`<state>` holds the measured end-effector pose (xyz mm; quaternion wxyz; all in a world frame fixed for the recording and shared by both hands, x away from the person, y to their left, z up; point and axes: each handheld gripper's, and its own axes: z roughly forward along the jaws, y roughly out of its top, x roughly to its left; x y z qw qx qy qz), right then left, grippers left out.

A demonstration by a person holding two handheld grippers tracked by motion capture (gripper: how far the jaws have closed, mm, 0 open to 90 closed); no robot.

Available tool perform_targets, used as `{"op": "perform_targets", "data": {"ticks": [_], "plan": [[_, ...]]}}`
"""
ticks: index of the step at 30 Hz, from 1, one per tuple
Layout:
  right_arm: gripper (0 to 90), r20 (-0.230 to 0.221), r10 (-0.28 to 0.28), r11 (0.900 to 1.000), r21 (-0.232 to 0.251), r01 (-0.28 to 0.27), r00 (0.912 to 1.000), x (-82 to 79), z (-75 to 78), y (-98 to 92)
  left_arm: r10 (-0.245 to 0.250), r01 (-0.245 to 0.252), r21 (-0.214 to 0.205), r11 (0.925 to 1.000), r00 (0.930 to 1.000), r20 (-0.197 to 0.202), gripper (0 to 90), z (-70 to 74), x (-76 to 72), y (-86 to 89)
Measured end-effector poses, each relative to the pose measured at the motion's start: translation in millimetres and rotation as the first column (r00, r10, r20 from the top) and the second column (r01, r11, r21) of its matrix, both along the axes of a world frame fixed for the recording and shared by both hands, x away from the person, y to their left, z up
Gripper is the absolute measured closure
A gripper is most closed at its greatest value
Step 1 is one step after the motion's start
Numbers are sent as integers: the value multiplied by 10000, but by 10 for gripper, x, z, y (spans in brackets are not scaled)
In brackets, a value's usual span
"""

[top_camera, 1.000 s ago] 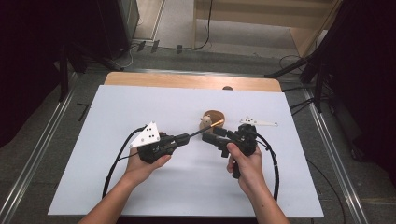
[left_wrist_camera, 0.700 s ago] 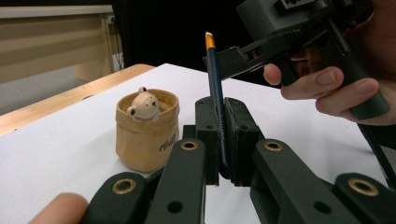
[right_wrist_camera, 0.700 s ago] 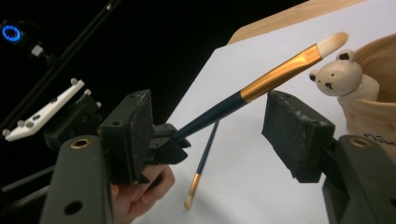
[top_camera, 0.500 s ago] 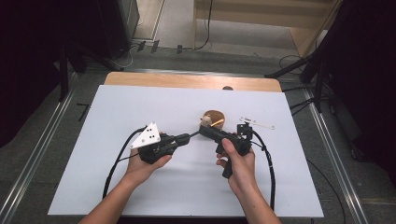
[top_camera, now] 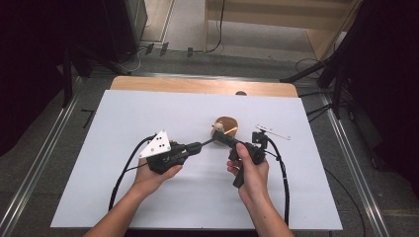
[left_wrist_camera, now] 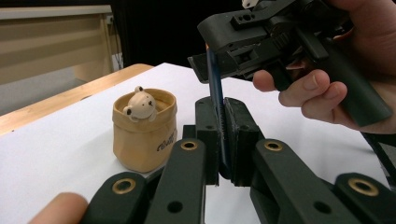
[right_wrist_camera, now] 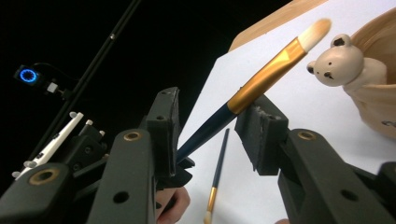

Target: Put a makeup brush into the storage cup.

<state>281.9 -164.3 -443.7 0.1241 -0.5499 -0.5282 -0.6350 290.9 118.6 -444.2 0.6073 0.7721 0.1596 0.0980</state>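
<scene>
The right claw (right_wrist_camera: 212, 128) has just been closing and has drawn in beside the pot (left_wrist_camera: 144, 130); its jaws flank the brush (right_wrist_camera: 261, 77) without yet pressing. The brush, dark blue with a gold ferrule and pale bristles, is clamped in the closed left claw (left_wrist_camera: 223, 140), near the pot. Both hands sit low over the table (top_camera: 123, 113).

Left hand (top_camera: 157, 170): your forearm comes in from the table's near edge; hand wrapped around the grip.
Left gripper (top_camera: 200, 145): points toward the right gripper, jaws clamped shut on the blue handle between the pads (left_wrist_camera: 208, 119).
Right hand (top_camera: 249, 170): just beside the left, fingers curled on the grip.
Right gripper (top_camera: 223, 138): aimed back at the left one, jaws have just been closing, pads (right_wrist_camera: 261, 130) not yet pressing on the handle between them.
</scene>
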Motion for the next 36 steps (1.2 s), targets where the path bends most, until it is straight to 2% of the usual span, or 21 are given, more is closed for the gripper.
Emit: {"op": "perform_targets", "data": {"ticks": [5, 8, 9, 10, 11, 13, 15, 17, 20, 23, 26, 32, 36], "plan": [[665, -61, 76, 9999, 146, -75, 10000, 23, -15, -12, -18, 18, -16, 10000, 10000, 13, 865, 4, -2, 7], [741, -61, 103, 9998, 182, -102, 9999, 29, -21, -20, -39, 39, -56, 10000, 10000, -23, 865, 10, -7, 10], [762, 14, 134, 9995, 294, -135, 9999, 34, -24, -26, -19, 19, 42, 10000, 10000, -47, 863, 8, -10, 7], [819, 65, 250, 9984, 515, -253, 9997, 37, -22, -31, -5, 5, 50, 10000, 9999, -117, 853, 1, -16, 5], [839, 110, 188, 9984, 532, -194, 9998, 30, -10, -30, 68, -68, 21, 10000, 9996, -270, 773, -3, -16, 0], [841, 229, 34, 9982, 592, -47, 9997, 23, 8, -42, 232, -230, 47, 9997, 9989, -408, 551, 0, -14, 2], [841, 327, -53, 9986, 537, 35, 9995, 25, 18, -63, 434, -435, -9, 9991, 9983, -383, 447, 10, -21, 25], [841, 444, -186, 9993, 341, 171, 9988, 19, 27, -88, 551, -555, -93, 9984, 9974, -458, 374, 21, -13, 54], [841, 591, -333, 9994, 31, 332, 9977, 14, 41, -122, 801, -802, -7, 9968, 9956, -482, 291, 36, -13, 89], [841, 870, -508, 9976, -436, 547, 9949, 5, 61, -150, 781, -781, 23, 9969, 9954, -547, 249, 35, -23, 107], [841, 1084, -682, 9949, -662, 757, 9918, -12, 91, -180, 854, -853, 54, 9963, 9943, -638, 210, 25, -35, 124], [841, 1703, -840, 9823, -1517, 1103, 9818, -40, 174, -191, 1095, -1081, 221, 9939, 9912, -750, 103, 9, -25, 181], [841, 1958, -880, 9744, -1868, 1252, 9767, -47, 203, -199, 944, -928, 232, 9954, 9922, -816, 13, 9, -26, 221]]}}
